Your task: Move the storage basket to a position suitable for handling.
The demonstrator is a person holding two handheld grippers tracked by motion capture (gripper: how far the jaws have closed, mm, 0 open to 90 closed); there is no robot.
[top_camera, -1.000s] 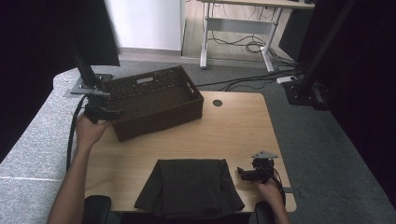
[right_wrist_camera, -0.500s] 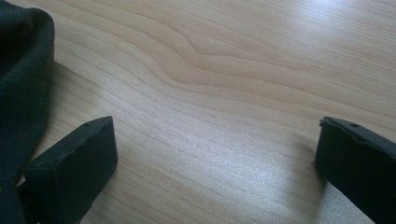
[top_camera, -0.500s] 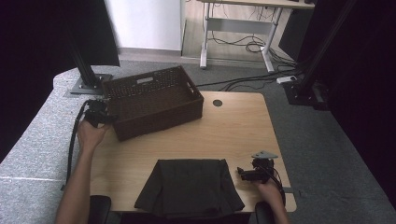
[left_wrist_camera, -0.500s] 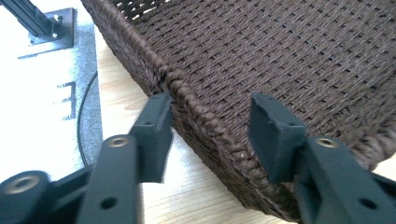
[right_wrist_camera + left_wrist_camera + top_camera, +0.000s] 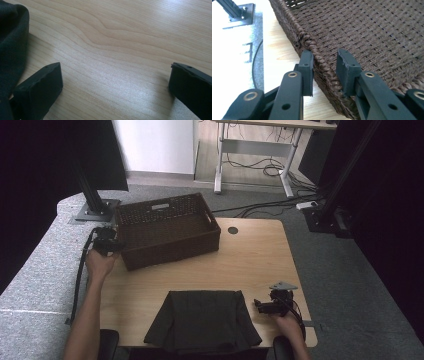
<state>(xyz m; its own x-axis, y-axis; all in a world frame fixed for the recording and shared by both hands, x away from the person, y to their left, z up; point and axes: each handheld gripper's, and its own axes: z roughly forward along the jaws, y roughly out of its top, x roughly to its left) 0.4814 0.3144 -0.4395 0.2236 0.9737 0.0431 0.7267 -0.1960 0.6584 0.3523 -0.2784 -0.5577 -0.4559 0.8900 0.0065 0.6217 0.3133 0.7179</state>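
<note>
basket (image 5: 167, 227): dark brown wicker, sitting empty at the table's (image 5: 250, 260) far left | left claw (image 5: 324, 72): just been closing, now pinching the basket's rim | right claw (image 5: 115, 87): gaping wide, holding nothing, hovering beside dark cloth (image 5: 10, 45)

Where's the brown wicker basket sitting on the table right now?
In the high view the wicker basket sits at the table's far left, with the left hand-held gripper clamped on its left rim.
</note>
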